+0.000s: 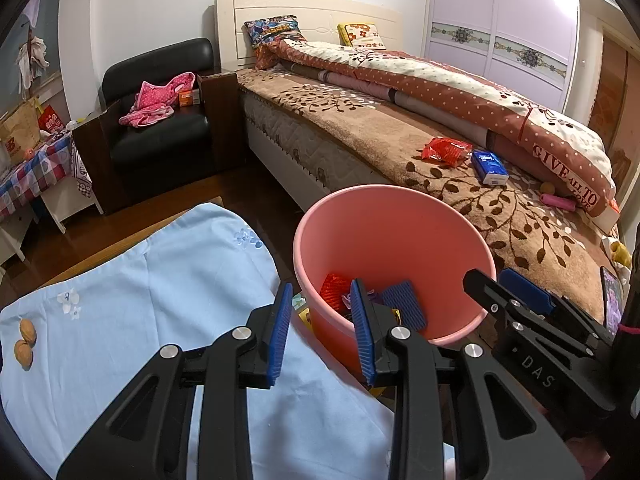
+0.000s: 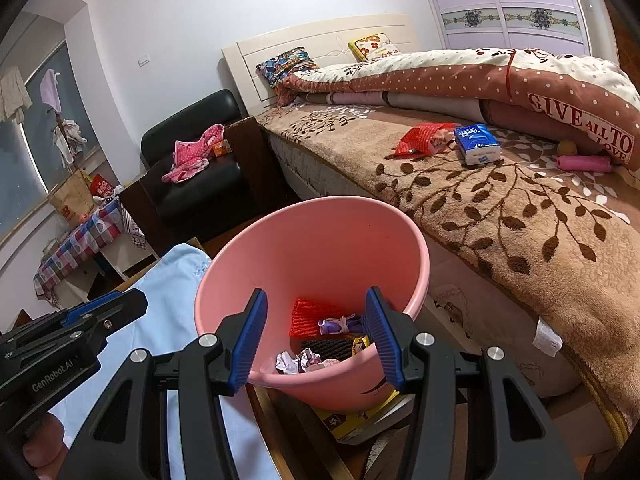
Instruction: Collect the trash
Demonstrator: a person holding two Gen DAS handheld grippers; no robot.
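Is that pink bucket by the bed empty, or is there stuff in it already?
Partly filled. The pink bucket holds a red wrapper, crumpled paper and other scraps at its bottom, well below the rim.

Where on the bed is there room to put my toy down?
The brown leaf blanket is bare between the pink bin and the blue tissue pack. Up by the folded quilt it is crowded: red wrapper, tissue pack, pink tube.

I see the pink bin (image 2: 320, 240) standing upright beside the bed's near edge, holding a red mesh wrapper (image 2: 310, 316), crumpled paper (image 2: 298, 360) and a dark scrap. A red snack bag (image 2: 424, 138) lies on the bed's brown blanket.
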